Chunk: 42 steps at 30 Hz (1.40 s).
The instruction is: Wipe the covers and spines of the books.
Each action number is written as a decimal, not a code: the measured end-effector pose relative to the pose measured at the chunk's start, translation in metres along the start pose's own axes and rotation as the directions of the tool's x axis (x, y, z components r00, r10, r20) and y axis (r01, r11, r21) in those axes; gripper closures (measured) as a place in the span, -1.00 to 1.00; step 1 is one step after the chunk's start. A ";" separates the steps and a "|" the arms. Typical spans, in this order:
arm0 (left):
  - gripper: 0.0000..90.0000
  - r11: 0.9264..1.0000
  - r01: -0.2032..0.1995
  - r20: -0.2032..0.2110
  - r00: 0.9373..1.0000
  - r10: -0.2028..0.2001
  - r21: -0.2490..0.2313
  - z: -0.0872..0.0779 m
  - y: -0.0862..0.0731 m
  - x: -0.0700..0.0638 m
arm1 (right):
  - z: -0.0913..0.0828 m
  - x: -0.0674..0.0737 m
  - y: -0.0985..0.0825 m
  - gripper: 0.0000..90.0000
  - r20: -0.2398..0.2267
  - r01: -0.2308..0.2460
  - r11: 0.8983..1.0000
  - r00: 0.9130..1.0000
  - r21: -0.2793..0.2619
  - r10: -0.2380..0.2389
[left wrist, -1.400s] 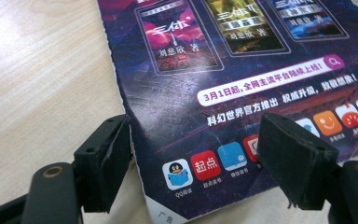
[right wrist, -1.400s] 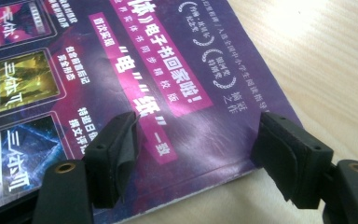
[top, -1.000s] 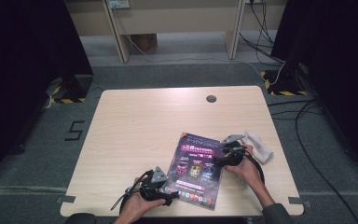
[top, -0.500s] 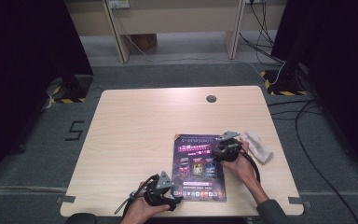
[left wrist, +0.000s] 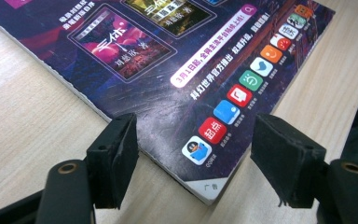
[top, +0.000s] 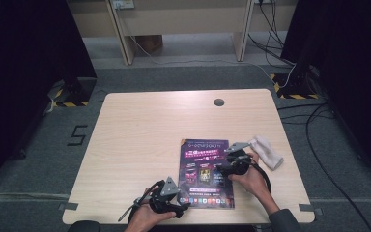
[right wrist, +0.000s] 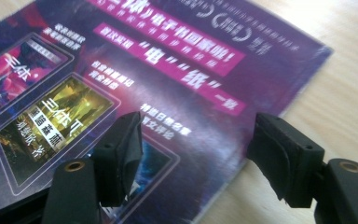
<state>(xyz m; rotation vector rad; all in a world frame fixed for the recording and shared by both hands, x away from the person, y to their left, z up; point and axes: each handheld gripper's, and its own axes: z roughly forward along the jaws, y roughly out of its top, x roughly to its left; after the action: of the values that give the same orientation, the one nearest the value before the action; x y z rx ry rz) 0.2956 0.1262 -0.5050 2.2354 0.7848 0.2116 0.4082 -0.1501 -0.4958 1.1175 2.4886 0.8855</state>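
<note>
A purple magazine [top: 205, 174] lies flat on the wooden table [top: 145, 135] near the front edge. My left gripper [top: 182, 207] sits at its front left corner. In the left gripper view the magazine's corner [left wrist: 205, 186] lies between the jaws of my left gripper [left wrist: 195, 144]; the pads stand clear of it. These jaws have just been closing a little. My right gripper [top: 223, 168] hovers over the magazine's right side, and its jaws have just opened a bit further. In the right gripper view my right gripper [right wrist: 198, 135] is open above the cover [right wrist: 168, 70], gripping nothing.
A crumpled white cloth [top: 269, 152] lies just right of the right hand. A small round cable hole [top: 219, 102] sits near the table's far edge. Cables run over the floor at the right.
The magazine has turned from a tilted position to lie square with the table's front edge. Both hands have stayed close to where they were.
</note>
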 end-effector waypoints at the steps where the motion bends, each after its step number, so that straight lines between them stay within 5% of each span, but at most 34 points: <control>1: -0.30 1.000 0.000 0.000 1.000 0.000 0.000 0.000 0.000 0.000 | 0.001 0.001 0.001 -0.27 0.009 0.009 1.000 1.000 -0.004 -0.009; 10: -0.29 1.000 -0.006 0.022 1.000 0.006 -0.009 0.002 0.001 -0.007 | 0.002 -0.001 0.001 -0.24 0.014 0.012 1.000 1.000 -0.002 -0.012; 13: -0.31 0.999 0.026 0.036 0.999 -0.025 -0.041 -0.001 0.002 -0.003 | 0.002 0.000 0.001 -0.24 0.021 0.016 1.000 1.000 -0.007 -0.016; 20: -0.35 0.992 0.069 -0.029 0.997 -0.073 -0.107 -0.008 0.004 0.010 | 0.003 -0.002 -0.001 -0.28 0.011 -0.014 1.000 1.000 -0.010 0.014; 25: -0.35 0.996 0.060 -0.038 0.997 -0.062 -0.063 -0.001 0.004 0.013 | 0.002 -0.002 0.000 -0.28 0.016 -0.005 1.000 1.000 -0.010 0.005; 27: -0.35 1.000 0.024 -0.049 0.999 -0.024 -0.009 0.001 0.002 0.011 | 0.002 -0.001 -0.001 -0.27 0.019 -0.010 1.000 1.000 -0.013 0.010; 35: -0.31 1.000 -0.011 -0.054 0.998 0.011 0.012 -0.003 -0.001 0.008 | -0.005 -0.001 0.001 -0.24 0.005 -0.001 1.000 1.000 -0.012 0.001; 36: -0.31 1.000 -0.018 -0.055 0.998 0.019 0.015 -0.002 -0.001 0.007 | -0.014 -0.006 0.003 -0.24 0.014 -0.012 0.999 1.000 -0.049 0.013; 42: -0.30 1.000 -0.016 -0.044 0.999 0.016 0.015 -0.002 -0.001 0.009 | -0.039 -0.029 0.000 -0.24 0.083 -0.047 0.997 0.995 -0.063 0.052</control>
<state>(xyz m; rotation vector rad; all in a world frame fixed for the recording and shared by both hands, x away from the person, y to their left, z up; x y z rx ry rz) 0.3018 0.1333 -0.5051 2.2578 0.7947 0.2650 0.4089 -0.1880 -0.4659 1.1762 2.3596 0.9012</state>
